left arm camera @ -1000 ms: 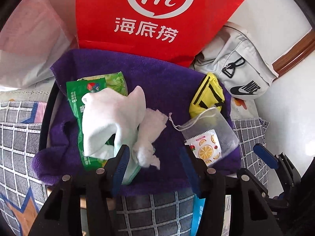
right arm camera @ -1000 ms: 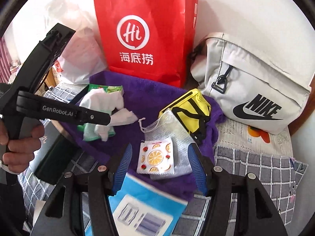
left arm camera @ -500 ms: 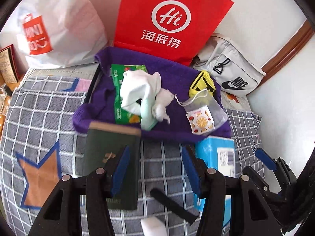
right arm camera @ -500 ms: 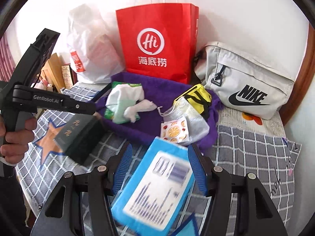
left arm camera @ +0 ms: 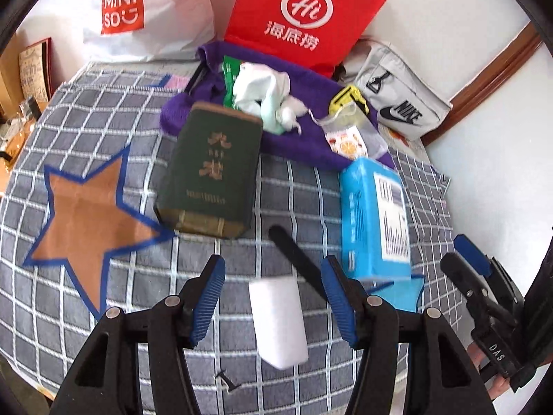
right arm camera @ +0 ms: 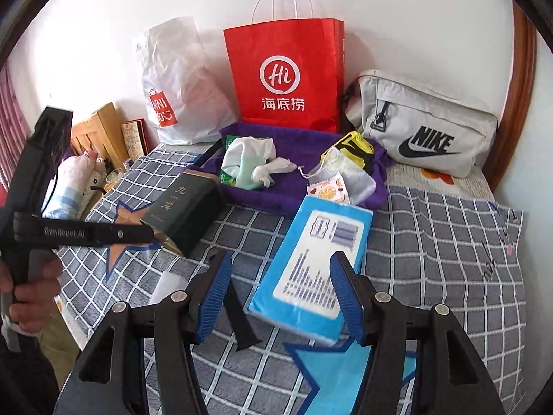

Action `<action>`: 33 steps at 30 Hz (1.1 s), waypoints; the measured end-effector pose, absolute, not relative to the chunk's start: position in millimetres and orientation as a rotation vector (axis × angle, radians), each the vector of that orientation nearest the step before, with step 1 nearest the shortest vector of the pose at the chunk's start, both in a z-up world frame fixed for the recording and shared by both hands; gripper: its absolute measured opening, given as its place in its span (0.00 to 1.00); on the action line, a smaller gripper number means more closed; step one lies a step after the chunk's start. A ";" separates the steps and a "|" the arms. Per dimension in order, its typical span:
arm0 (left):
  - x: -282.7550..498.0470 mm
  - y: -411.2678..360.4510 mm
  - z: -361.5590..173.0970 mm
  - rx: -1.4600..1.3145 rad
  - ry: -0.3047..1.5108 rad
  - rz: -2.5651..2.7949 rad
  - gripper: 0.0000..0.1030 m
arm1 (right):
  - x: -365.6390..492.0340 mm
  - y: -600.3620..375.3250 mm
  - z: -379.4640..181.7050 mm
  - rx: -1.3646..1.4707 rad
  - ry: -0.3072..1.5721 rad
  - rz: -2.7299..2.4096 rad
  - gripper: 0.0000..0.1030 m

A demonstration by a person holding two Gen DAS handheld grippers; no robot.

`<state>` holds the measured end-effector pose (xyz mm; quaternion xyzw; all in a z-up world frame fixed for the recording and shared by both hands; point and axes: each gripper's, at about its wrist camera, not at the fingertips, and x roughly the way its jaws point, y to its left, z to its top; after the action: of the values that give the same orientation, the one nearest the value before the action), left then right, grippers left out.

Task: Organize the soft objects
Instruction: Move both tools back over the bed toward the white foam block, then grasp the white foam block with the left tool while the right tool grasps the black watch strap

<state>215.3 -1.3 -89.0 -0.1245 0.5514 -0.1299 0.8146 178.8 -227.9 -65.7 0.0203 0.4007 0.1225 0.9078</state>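
Jaws of the left gripper are standing spread, having just opened further, holding nothing, hovering above a white foam block on the grey checked cloth. Right gripper is hanging spread and empty over a blue tissue pack. Beyond, white socks are lying on the purple towel.

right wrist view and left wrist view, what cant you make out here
- Small print on the blue tissue pack: motion-blurred in both views.
- White sponge block: clear in the left wrist view; in the right wrist view the right gripper's finger hides most of it.
- Green packet on the purple towel: label covered by the white cloth.
- Contents of the red paper bag and the white Miniso bag: hidden inside.
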 end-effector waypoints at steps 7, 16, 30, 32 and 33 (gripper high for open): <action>190.3 -13.8 -106.1 -0.247 1.204 -0.267 0.54 | 154.6 -231.7 -66.4 0.055 0.832 0.251 0.57; 184.4 -39.3 -138.2 -0.182 1.284 -0.227 0.54 | 139.0 -243.9 -77.0 0.088 0.850 0.275 0.57; 194.0 -39.5 -139.9 -0.088 1.226 -0.195 0.31 | 141.2 -230.2 -109.6 0.083 0.910 0.348 0.57; 194.4 -33.1 -135.9 -0.092 1.215 -0.186 0.30 | 142.4 -223.9 -115.5 0.072 0.918 0.363 0.57; 194.3 -29.8 -135.0 -0.102 1.212 -0.185 0.30 | 142.7 -218.7 -119.2 0.057 0.920 0.373 0.57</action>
<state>194.3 -29.8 -135.0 -0.0478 0.5687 -0.0866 0.8166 142.7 -218.7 -119.2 0.0276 0.4414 0.1790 0.8788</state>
